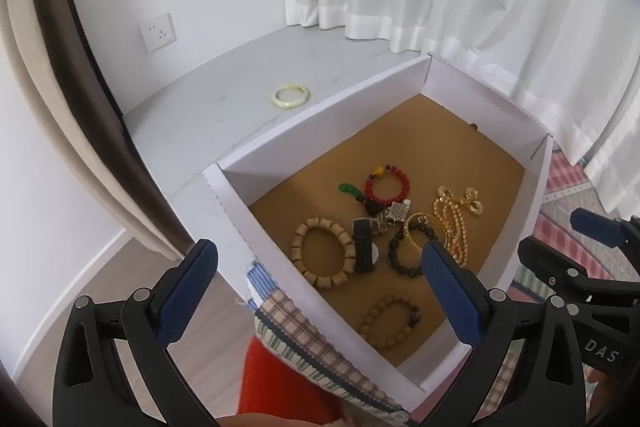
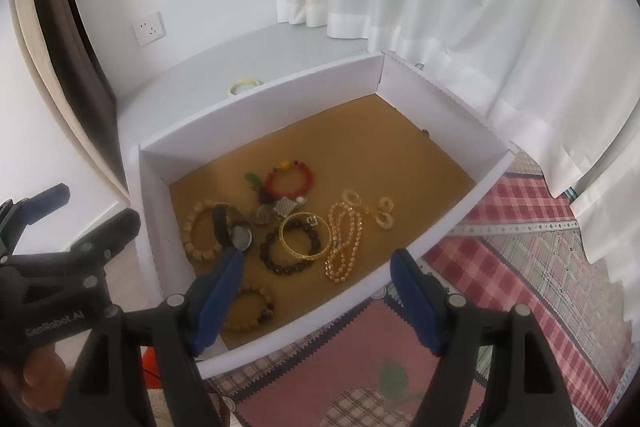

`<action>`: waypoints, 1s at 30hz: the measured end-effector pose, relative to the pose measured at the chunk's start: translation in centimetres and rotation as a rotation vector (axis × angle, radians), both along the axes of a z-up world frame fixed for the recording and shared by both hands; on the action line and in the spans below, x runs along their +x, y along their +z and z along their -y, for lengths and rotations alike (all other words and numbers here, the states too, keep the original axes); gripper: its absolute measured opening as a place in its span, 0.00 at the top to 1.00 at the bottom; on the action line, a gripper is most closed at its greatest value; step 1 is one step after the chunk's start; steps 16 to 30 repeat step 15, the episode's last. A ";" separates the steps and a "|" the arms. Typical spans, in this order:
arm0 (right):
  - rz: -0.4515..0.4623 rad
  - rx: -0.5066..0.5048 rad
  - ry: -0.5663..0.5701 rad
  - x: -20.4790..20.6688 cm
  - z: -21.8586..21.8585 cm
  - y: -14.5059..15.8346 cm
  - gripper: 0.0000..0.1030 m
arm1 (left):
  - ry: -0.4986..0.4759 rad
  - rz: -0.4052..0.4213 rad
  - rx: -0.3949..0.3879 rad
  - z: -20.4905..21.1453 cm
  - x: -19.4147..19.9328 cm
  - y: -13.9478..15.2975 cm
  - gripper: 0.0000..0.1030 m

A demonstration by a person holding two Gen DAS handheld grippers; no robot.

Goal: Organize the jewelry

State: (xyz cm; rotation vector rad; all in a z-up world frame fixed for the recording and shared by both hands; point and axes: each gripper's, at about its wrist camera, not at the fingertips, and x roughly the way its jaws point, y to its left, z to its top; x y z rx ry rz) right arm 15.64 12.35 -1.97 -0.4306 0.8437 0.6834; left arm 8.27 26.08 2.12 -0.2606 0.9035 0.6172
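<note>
Jewelry: nearly all lies in the box (image 2: 280, 99); wood bracelet (image 2: 202, 229), red bracelet (image 2: 290, 179), gold bangle (image 2: 305, 235), gold necklace (image 2: 345, 239), dark beads (image 2: 290, 251) and watch (image 2: 232, 227) overlap in a heap.
Left out: pale bangle (image 1: 291, 96), on the sill (image 1: 224, 107) just beyond the box wall.
Progress: judged nearly done; the bangle remains.
Left gripper (image 1: 320, 291): fingers spread, empty, over the box's near corner.
Right gripper (image 2: 316, 299): fingers spread, empty, over the near edge.

Beaded bracelets (image 2: 202, 229), a gold bangle (image 2: 305, 235) and an amber necklace (image 2: 343, 243) are lying clustered inside a white box (image 2: 256, 115), a pale bangle (image 1: 291, 95) sitting outside.
</note>
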 end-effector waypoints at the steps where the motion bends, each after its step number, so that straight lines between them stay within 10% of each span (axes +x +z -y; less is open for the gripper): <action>1: 0.001 -0.001 0.001 0.0 0.0 0.1 0.25 | 0.003 0.001 0.000 0.0 0.0 0.0 0.01; 30: 0.008 -0.007 -0.013 0.4 0.0 0.3 0.25 | 0.013 0.012 0.020 0.1 -0.2 0.1 0.02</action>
